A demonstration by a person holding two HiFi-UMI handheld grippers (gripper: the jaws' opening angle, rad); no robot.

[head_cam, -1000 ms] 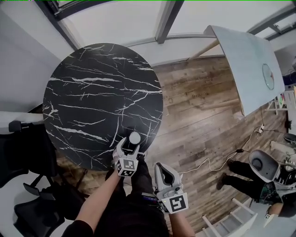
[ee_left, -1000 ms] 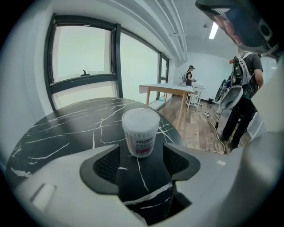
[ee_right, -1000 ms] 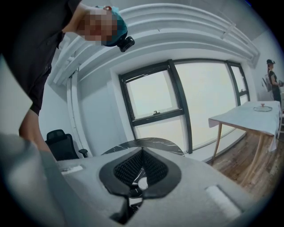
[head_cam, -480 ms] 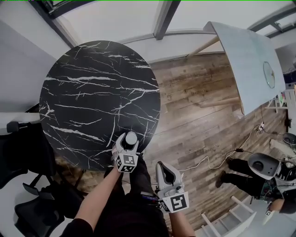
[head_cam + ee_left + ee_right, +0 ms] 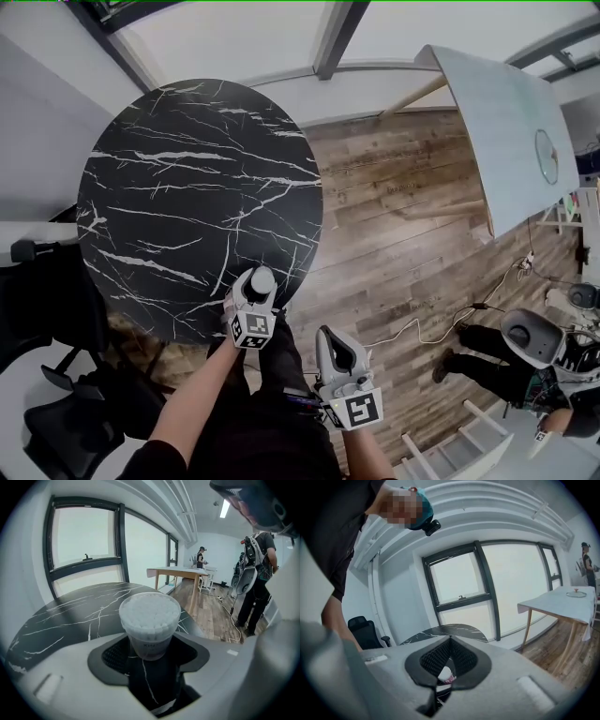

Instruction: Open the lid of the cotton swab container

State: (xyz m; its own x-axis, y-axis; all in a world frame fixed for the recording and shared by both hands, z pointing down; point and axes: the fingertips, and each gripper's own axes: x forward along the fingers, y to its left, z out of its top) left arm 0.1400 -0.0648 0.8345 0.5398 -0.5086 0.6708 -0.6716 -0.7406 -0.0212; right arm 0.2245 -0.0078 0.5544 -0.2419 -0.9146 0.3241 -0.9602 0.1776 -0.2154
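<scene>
Grey and shut tight on nothing, your right gripper [image 5: 334, 337] hangs nearest you. Beyond it your left gripper [image 5: 255, 292] has just been closing, its jaws wide either side of the one cotton swab container [image 5: 150, 618], which stands upright at the near edge of the single black marble table [image 5: 187, 178].

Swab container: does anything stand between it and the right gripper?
Nothing visible blocks its top. The container stands at the table's near edge between the left gripper's open jaws, which have just been closing around it; the shut right gripper hangs off the table.
</scene>
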